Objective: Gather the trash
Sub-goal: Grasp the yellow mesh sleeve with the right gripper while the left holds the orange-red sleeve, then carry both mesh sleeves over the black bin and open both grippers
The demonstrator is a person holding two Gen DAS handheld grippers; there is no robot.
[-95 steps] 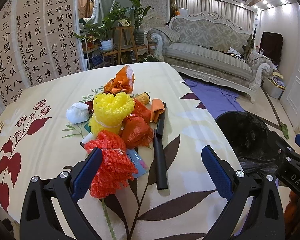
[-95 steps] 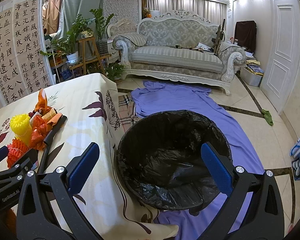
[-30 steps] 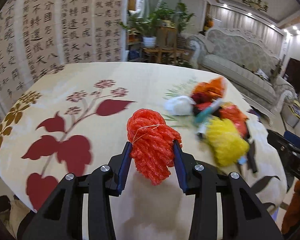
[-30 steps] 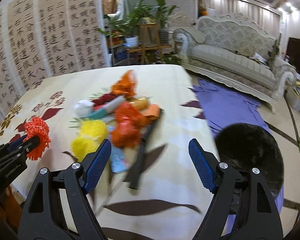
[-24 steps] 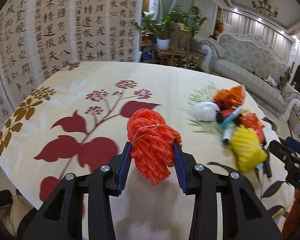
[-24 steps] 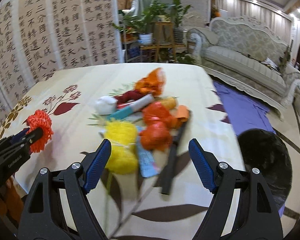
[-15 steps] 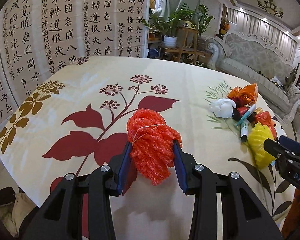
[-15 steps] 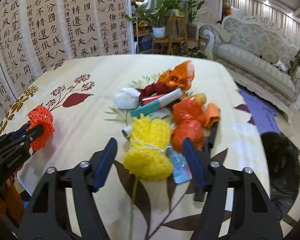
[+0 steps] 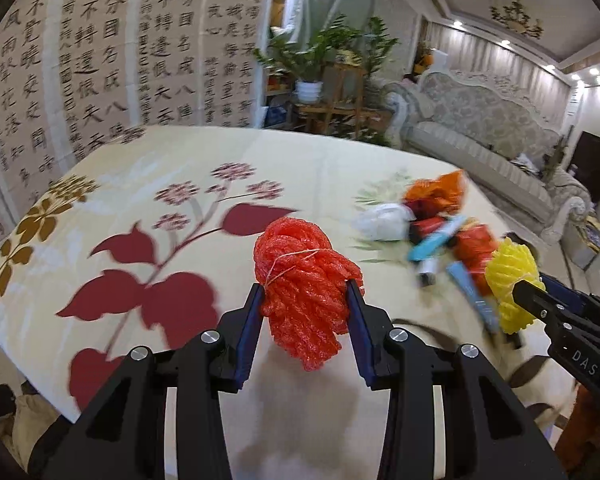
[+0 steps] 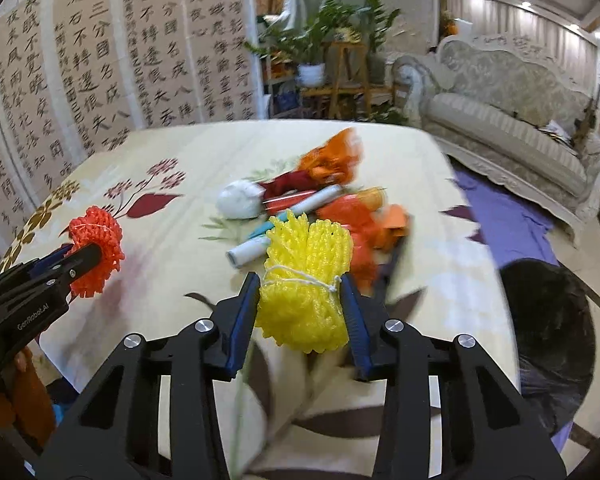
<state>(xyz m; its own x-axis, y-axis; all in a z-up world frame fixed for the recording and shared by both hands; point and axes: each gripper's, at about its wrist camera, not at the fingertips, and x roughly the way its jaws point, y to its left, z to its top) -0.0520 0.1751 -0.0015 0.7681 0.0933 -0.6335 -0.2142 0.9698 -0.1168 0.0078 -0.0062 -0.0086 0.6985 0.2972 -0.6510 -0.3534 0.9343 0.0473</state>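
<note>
closing your right gripper (image 10: 300,304) around the yellow net bundle (image 10: 306,280), wide a second ago; left gripper (image 9: 302,316) pinches the red net bundle (image 9: 304,284); bin (image 10: 548,320) next.

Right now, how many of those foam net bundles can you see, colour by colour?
red foam net bundle: 1, clamped in the left gripper
yellow foam net bundle: 1, between the pads of the right gripper, whose jaws are closing on it
Total: 2

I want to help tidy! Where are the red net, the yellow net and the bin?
red foam net (image 9: 304,284), left wrist view, its middle.
yellow foam net (image 10: 306,280), right wrist view, tied waist.
black-lined trash bin (image 10: 548,320), right wrist view, liner.
</note>
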